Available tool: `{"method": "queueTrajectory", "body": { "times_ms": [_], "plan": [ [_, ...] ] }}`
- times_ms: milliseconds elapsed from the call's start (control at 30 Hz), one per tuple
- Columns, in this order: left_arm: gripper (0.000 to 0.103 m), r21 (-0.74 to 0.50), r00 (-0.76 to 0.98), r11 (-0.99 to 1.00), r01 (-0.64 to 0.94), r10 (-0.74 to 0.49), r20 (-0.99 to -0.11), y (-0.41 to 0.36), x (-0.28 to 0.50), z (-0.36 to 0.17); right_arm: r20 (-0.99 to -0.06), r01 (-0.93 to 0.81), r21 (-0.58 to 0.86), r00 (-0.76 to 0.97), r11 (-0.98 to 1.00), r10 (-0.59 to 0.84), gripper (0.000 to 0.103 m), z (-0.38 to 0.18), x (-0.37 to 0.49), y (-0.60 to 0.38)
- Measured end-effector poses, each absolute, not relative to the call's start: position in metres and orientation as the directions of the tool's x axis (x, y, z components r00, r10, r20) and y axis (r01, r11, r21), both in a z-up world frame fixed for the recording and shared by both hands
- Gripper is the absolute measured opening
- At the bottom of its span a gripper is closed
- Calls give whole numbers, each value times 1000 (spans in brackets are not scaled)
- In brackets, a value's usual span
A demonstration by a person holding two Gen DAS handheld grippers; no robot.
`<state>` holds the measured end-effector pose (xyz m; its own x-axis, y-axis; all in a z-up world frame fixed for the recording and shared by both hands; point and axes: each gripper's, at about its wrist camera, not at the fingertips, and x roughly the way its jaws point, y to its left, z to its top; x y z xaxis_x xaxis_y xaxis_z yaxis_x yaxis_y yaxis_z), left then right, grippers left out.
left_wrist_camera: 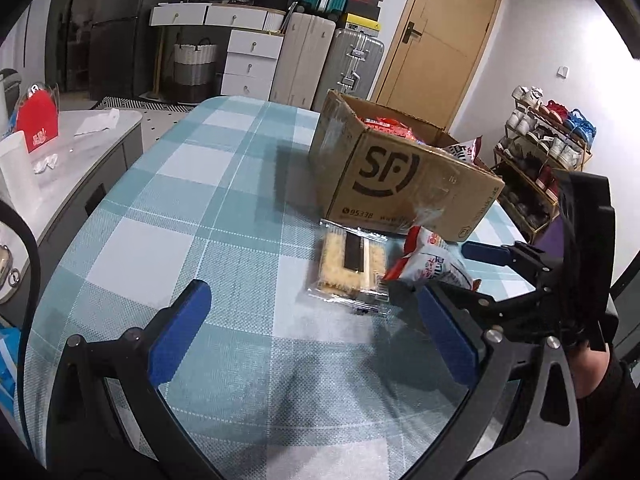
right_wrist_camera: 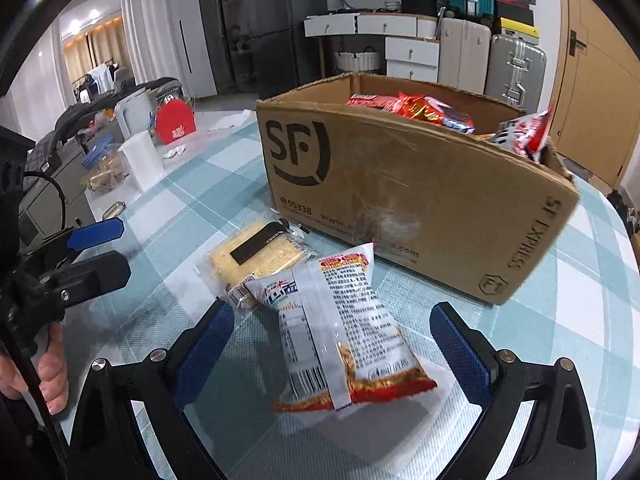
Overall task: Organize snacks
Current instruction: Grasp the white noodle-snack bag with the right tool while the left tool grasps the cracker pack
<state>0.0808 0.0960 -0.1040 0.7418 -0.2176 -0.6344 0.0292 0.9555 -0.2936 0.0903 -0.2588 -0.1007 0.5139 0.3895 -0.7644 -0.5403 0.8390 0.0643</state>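
A brown SF cardboard box [right_wrist_camera: 420,196] holding several red snack bags stands on the checked tablecloth; it also shows in the left wrist view [left_wrist_camera: 400,176]. In front of it lie a clear pack of yellow crackers [right_wrist_camera: 260,252] and a white-and-red snack bag [right_wrist_camera: 344,328], partly overlapping it. My right gripper [right_wrist_camera: 332,350] is open, its blue pads on either side of the white bag, which lies between them. My left gripper [left_wrist_camera: 312,332] is open and empty over bare cloth, left of the cracker pack [left_wrist_camera: 352,264] and the white bag [left_wrist_camera: 432,264].
A grey side counter [left_wrist_camera: 80,160] with a red holder and white containers stands to the left of the table. Suitcases, white drawers and a door are behind. A shoe rack [left_wrist_camera: 548,152] is at the right. The table's [right_wrist_camera: 600,300] right edge is near the box.
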Motion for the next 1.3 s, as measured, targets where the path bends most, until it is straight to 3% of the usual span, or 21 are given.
{"method": "queueTrajectory", "body": {
  "times_ms": [33, 100, 167, 267, 400, 600, 700, 1000, 1133, 1300],
  "plan": [
    [103, -296, 740, 955, 25, -217, -637, 96, 83, -106, -769, -548, 68, 503, 834, 394, 91, -103, 94, -256],
    [103, -302, 736, 953, 19, -218, -641, 97, 83, -108, -781, -558, 77, 481, 826, 397, 73, -107, 98, -253],
    [103, -306, 730, 952, 16, -220, -646, 98, 85, -111, -795, -560, 68, 470, 826, 384, 72, -112, 102, -249],
    [103, -299, 726, 954, 16, -217, -653, 97, 84, -114, -804, -560, 60, 464, 827, 372, 54, -117, 106, -246],
    [103, -308, 716, 951, 14, -225, -661, 98, 86, -119, -794, -556, 93, 460, 826, 399, 46, -120, 103, -249],
    [103, -299, 708, 954, 17, -222, -670, 95, 86, -121, -777, -534, 145, 460, 833, 430, 44, -117, 98, -258],
    [103, -290, 706, 957, 14, -215, -675, 94, 86, -121, -771, -525, 79, 506, 848, 386, 44, -113, 90, -259],
    [103, -275, 682, 961, 13, -209, -701, 89, 90, -123, -734, -485, 160, 524, 860, 432, 44, -101, 79, -285],
    [103, -272, 672, 962, 25, -218, -708, 85, 94, -125, -734, -467, 91, 566, 880, 377, 44, -101, 69, -284],
    [103, -253, 675, 967, 39, -212, -706, 77, 104, -122, -714, -425, 145, 580, 893, 392, 44, -100, 63, -304]
  ]
}}
